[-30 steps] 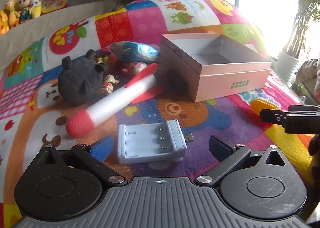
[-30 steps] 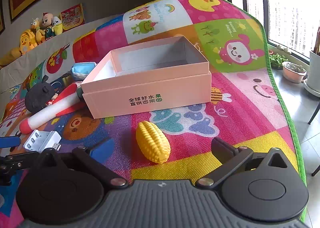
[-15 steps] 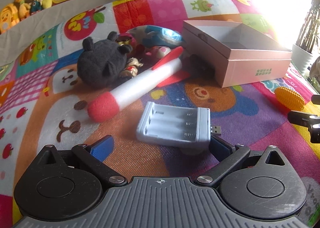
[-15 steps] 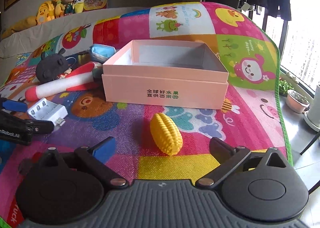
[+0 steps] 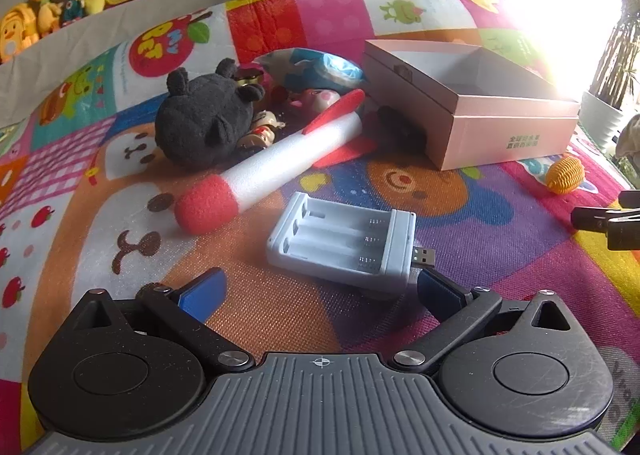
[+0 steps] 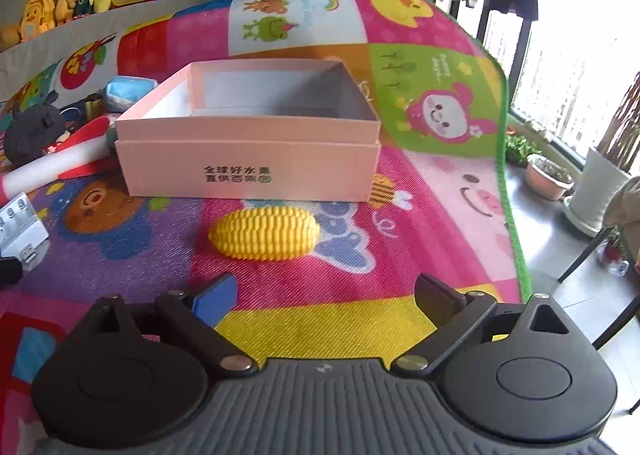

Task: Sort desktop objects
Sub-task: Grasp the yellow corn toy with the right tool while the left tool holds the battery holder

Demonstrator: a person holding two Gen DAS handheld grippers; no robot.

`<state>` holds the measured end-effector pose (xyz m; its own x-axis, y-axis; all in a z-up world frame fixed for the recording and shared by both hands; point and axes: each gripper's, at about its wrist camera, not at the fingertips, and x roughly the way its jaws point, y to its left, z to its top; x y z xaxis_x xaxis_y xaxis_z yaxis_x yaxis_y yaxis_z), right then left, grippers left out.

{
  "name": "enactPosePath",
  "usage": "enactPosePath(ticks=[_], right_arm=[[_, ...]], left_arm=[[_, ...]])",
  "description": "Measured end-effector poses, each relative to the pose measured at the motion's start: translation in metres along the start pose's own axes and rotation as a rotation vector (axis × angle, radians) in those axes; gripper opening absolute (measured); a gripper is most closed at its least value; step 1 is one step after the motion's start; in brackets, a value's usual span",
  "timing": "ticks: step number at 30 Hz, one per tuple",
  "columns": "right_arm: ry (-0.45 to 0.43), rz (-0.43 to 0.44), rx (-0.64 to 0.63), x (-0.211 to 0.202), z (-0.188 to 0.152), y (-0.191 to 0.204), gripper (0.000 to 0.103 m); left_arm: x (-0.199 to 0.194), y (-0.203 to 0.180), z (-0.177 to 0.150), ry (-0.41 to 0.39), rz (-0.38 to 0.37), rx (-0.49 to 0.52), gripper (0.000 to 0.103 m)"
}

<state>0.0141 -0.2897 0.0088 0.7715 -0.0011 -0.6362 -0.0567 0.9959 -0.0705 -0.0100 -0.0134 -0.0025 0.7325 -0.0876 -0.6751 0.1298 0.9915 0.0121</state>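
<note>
The left gripper (image 5: 320,291) has closed in on the battery charger (image 5: 340,245), whose USB end now sits beside the right finger. The right gripper (image 6: 324,295) swung round (jaws slightly narrower); the toy corn (image 6: 264,233) now lies crosswise ahead.

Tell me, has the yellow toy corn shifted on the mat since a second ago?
Cannot tell. The toy corn looks turned from endwise to broadside, but the pink box behind it swung likewise, so the camera probably moved, not the corn.
</note>
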Motion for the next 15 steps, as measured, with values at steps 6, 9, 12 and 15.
enactPosePath(ticks=[6,9,12,15], right_arm=[[0.026,0.049,0.011,0.006,0.006,0.009,0.096],[0.038,0.103,0.0,0.012,0.013,0.009,0.096],[0.03,0.133,0.005,0.022,0.023,0.009,0.091],[0.025,0.175,0.029,0.03,0.032,0.009,0.086]], left_arm=[[0.0,0.0,-0.001,0.0,-0.005,0.004,0.103],[0.0,0.002,-0.002,-0.003,-0.008,-0.002,0.103],[0.0,0.001,-0.002,-0.003,-0.009,-0.002,0.103],[0.0,0.001,-0.002,-0.004,-0.007,-0.001,0.103]])
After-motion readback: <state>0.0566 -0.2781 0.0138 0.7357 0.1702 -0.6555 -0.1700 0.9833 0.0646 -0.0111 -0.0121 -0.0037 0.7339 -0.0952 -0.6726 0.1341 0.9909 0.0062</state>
